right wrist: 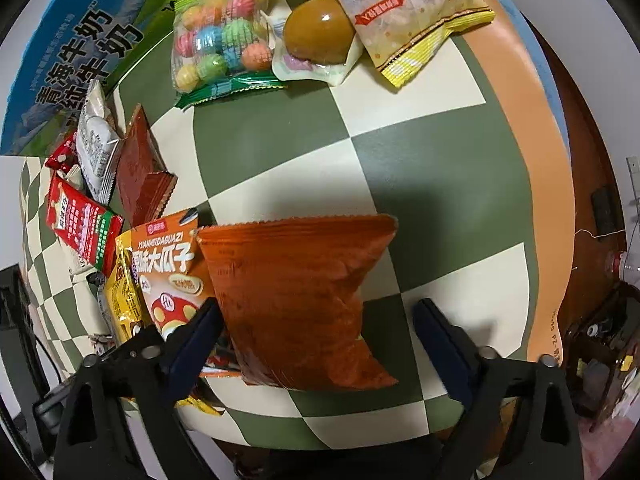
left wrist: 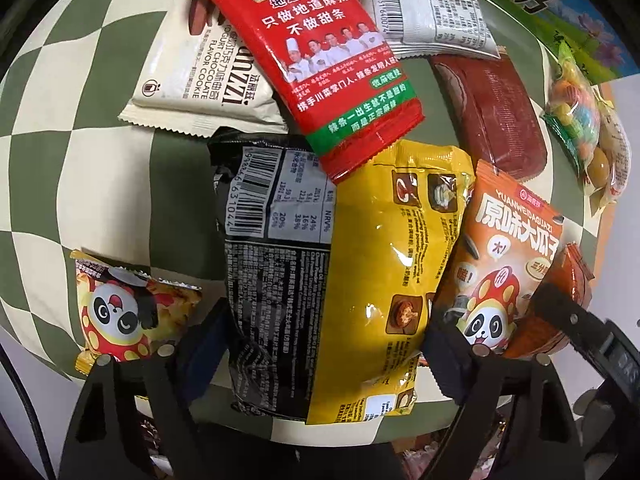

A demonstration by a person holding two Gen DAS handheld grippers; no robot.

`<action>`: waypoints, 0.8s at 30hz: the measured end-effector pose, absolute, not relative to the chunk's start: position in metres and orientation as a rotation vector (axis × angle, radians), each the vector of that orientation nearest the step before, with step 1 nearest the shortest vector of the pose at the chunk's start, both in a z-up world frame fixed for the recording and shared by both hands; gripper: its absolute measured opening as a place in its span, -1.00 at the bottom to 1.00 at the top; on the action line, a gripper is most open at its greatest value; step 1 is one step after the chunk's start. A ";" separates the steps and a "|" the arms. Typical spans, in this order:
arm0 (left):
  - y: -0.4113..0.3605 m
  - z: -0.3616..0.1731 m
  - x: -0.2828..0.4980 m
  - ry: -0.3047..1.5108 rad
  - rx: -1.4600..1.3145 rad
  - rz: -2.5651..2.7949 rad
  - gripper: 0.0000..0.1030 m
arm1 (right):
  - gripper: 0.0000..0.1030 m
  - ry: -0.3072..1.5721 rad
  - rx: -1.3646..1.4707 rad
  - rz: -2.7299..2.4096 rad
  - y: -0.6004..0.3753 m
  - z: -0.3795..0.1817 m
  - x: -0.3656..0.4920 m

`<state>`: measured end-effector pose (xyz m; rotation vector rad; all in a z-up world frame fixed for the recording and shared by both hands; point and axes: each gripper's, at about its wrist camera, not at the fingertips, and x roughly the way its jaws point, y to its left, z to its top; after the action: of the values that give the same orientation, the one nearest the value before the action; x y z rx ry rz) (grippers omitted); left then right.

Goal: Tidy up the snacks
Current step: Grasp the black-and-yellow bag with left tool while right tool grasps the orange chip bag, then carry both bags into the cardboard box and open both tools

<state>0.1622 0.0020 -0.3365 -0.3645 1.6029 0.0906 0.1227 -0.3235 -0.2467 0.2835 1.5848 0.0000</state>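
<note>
With jaws spread around the black-and-yellow packet (left wrist: 320, 264), the left gripper (left wrist: 320, 344) could snag the overlapping red strip bag (left wrist: 320, 60), while the right gripper (right wrist: 316, 328), likewise spread, seems to straddle the orange-brown pouch (right wrist: 296, 300), which may slide away.

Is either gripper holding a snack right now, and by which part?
Neither. The left gripper straddles the black-and-yellow packet unclamped; the right gripper is open around the orange-brown bag.

Red packet (left wrist: 320, 60) ahead of left gripper: "麻辣王子". Cream packet (left wrist: 200, 76): "YOGURT CHOCOLATE FLAVOR COOKIE". Orange packet (left wrist: 508, 256), by right finger: "YUANWEIDAGUAZI". Blue carton (right wrist: 68, 64), far left of right gripper: "青海牛奶".
</note>
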 end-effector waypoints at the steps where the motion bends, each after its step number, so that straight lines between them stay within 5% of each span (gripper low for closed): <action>1: 0.000 -0.335 0.162 1.597 -0.361 0.093 0.69 | 0.61 1.586 0.278 -0.004 -0.325 -0.246 0.124; 4: -0.003 -0.326 0.151 1.586 -0.353 0.100 0.68 | 0.21 1.580 0.252 -0.015 -0.321 -0.247 0.124; 7: -0.004 -0.312 0.142 1.576 -0.348 0.110 0.68 | 0.07 1.570 0.241 -0.014 -0.320 -0.245 0.124; 24: -0.043 -0.161 0.092 1.372 -0.304 0.103 0.68 | -0.05 1.468 0.275 0.159 -0.341 -0.167 0.103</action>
<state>0.0920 -0.0430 -0.1613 -0.3039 1.3717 0.1029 0.1031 -0.3412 -0.1674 0.2746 1.4680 0.1587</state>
